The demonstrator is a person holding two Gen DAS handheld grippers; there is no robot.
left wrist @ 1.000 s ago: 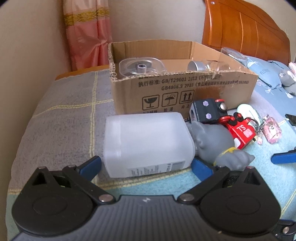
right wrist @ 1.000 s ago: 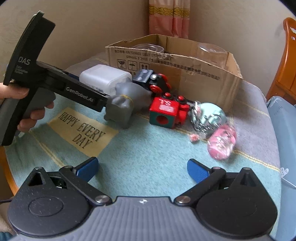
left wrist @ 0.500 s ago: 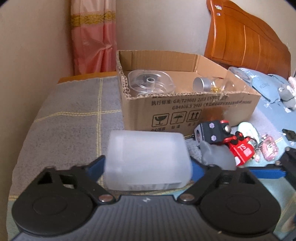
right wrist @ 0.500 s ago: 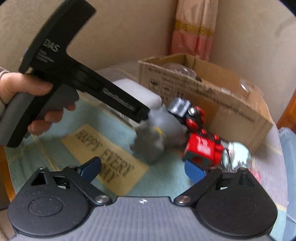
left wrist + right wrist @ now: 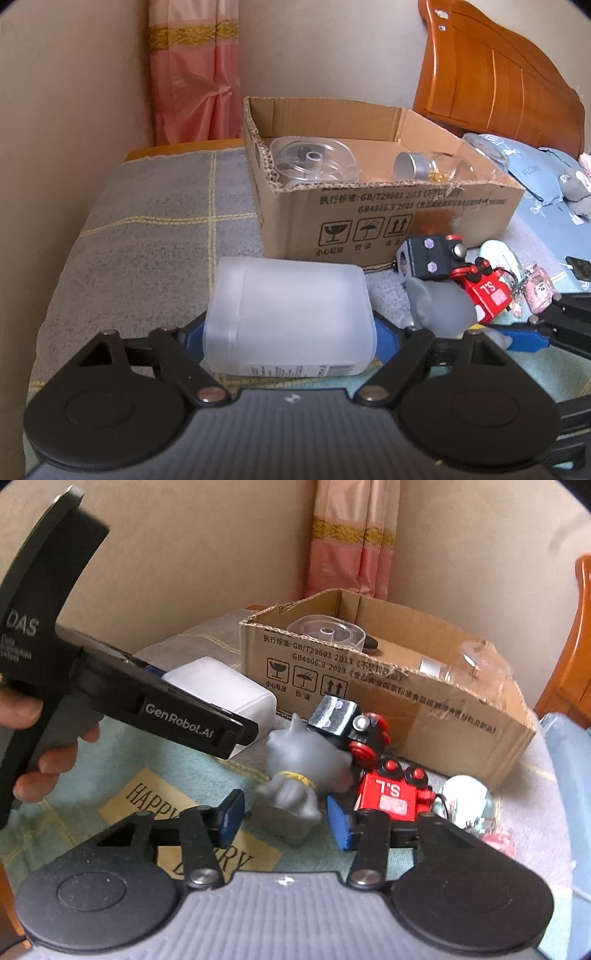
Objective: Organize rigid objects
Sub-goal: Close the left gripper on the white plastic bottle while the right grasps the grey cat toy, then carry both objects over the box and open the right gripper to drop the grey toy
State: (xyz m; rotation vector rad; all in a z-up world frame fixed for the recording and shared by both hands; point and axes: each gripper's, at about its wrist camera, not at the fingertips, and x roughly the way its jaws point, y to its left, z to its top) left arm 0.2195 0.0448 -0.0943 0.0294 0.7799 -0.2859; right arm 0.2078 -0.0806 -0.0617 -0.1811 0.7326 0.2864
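Both jaws just closed: left gripper [image 5: 290,334] clamps white bottle [image 5: 290,317], right gripper [image 5: 286,818] grey figurine [image 5: 295,786].

Black two-finger left gripper [image 5: 290,334] with blue pads, silver pivot screws, ribbed grey housing; its side reads "DAS" and "GenRobot.AI". The right gripper [image 5: 285,818] looks alike

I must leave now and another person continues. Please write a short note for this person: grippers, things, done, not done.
Left gripper: shut on the white bottle, which lies on its side.
Right gripper: jaws just closed around the grey figurine.
Already in the cardboard box: clear spool, small jar.
Still to put in the box: bottle, figurine, black train, red train, keychains.
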